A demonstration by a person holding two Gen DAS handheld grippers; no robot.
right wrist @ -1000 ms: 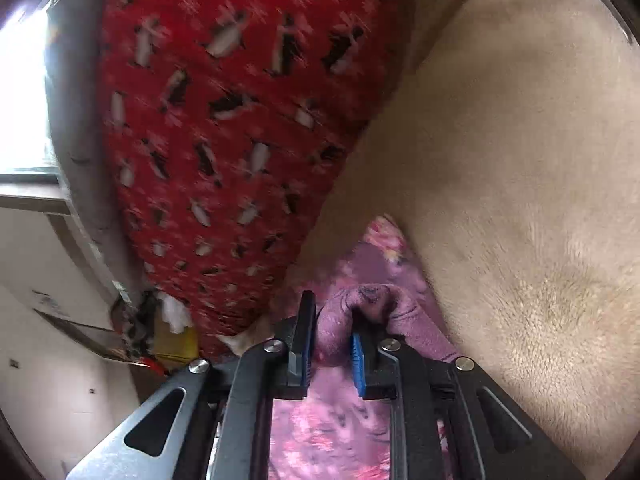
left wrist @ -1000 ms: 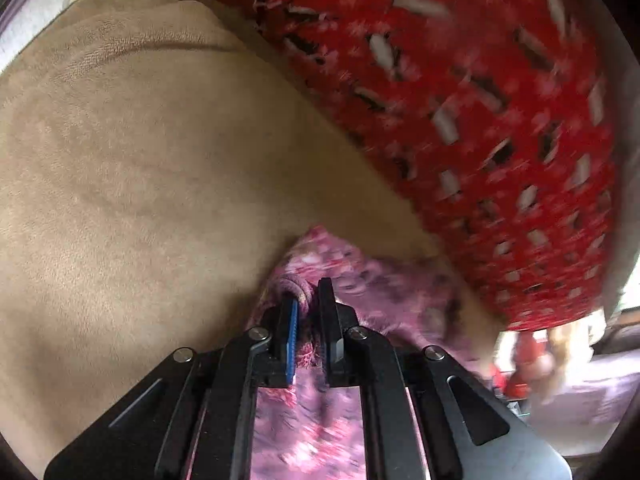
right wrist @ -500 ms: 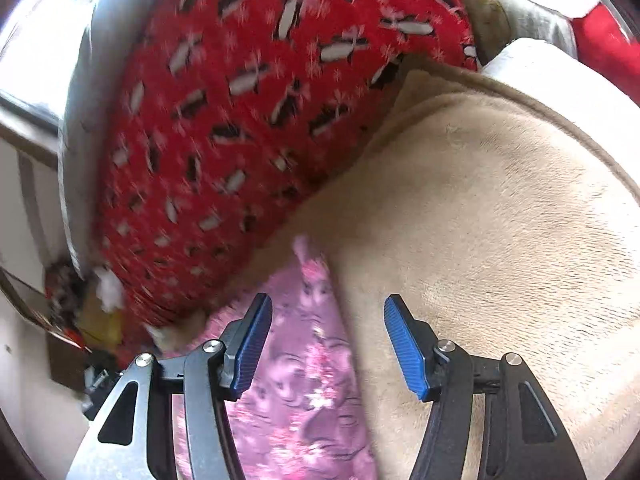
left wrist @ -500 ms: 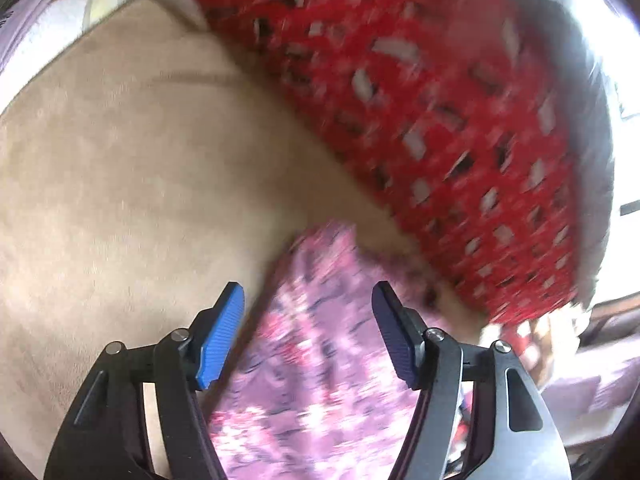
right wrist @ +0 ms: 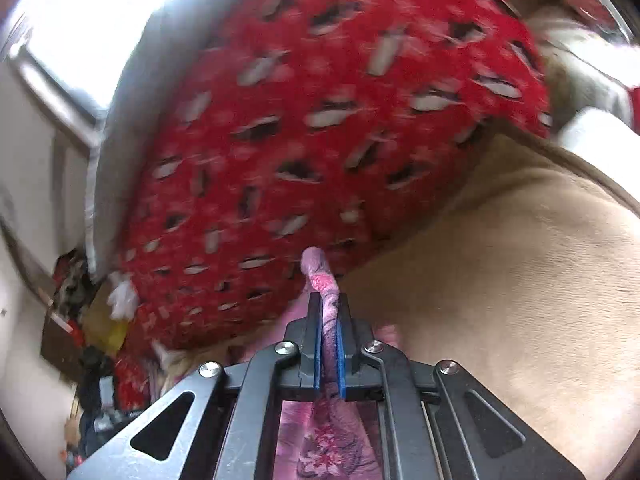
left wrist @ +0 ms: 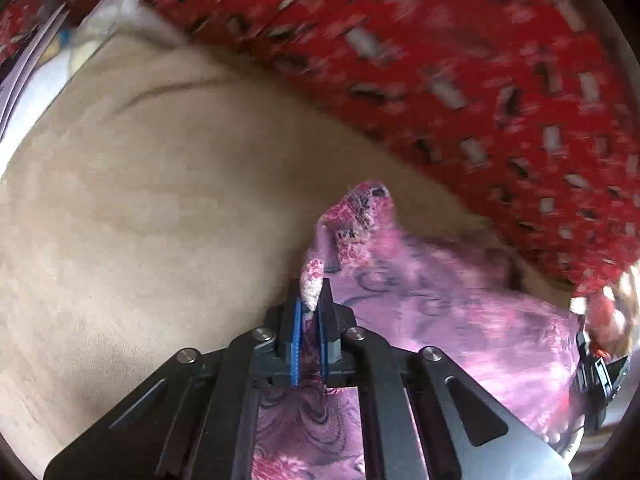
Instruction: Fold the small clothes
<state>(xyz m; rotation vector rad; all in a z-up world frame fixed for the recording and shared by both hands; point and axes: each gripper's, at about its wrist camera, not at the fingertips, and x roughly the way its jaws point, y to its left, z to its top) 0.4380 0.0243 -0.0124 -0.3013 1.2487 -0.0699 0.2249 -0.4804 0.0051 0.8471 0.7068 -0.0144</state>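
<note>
Left gripper (left wrist: pixel 309 302): pads pressed together, pinching a fold of the pink garment (left wrist: pixel 440 300). Right gripper (right wrist: pixel 329 322): pads pressed together, pinching a rolled edge of the same garment (right wrist: pixel 326 292).

Garment position: spread on the tan blanket (left wrist: pixel 140 220), just near of the red penguin blanket (left wrist: pixel 440 80). Left view: cloth runs from the pinch to the right, one corner standing up beyond the pads. Right view: only a narrow strip visible, rising past the pad tips and passing down between the gripper frame; remainder hidden below the frame. Garment type not identifiable; print blurred, floral at best guess.

Red blanket (right wrist: pixel 320 140): motion-blurred in both views, penguin figures smeared to streaks. Tan blanket (right wrist: pixel 520 300): right of the gripper, edges cut off.

Far left in the right view: overexposed window (right wrist: pixel 80 20), detail lost. Low left: clutter (right wrist: pixel 92 320), contents not distinguishable. Right edge of the left view: dark object, partly cut off, probably the other gripper; not confirmable.
</note>
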